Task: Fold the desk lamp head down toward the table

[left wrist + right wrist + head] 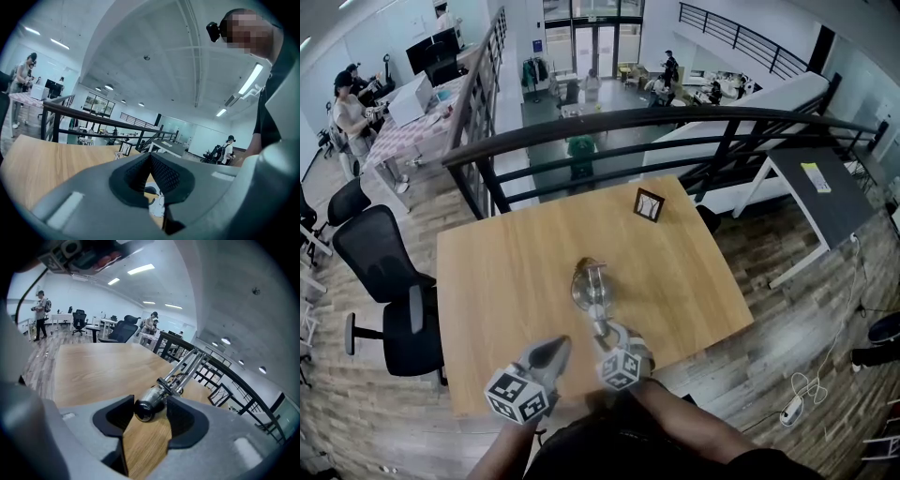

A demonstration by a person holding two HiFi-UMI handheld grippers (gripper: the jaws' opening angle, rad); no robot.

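The desk lamp stands mid-table on the wooden table, a chrome thing with thin rods. In the right gripper view its twin rods slope down to a chrome cylinder with a black end. My right gripper is shut on that cylinder, one pad against each side. From the head view the right gripper reaches in from the near edge to the lamp's low end. My left gripper hovers just left of it, shut with nothing held; its pads meet at the tips.
A small framed stand sits at the table's far edge, with a black railing behind it. Black office chairs stand left of the table, and a grey desk stands to the right. Bare wood lies around the lamp.
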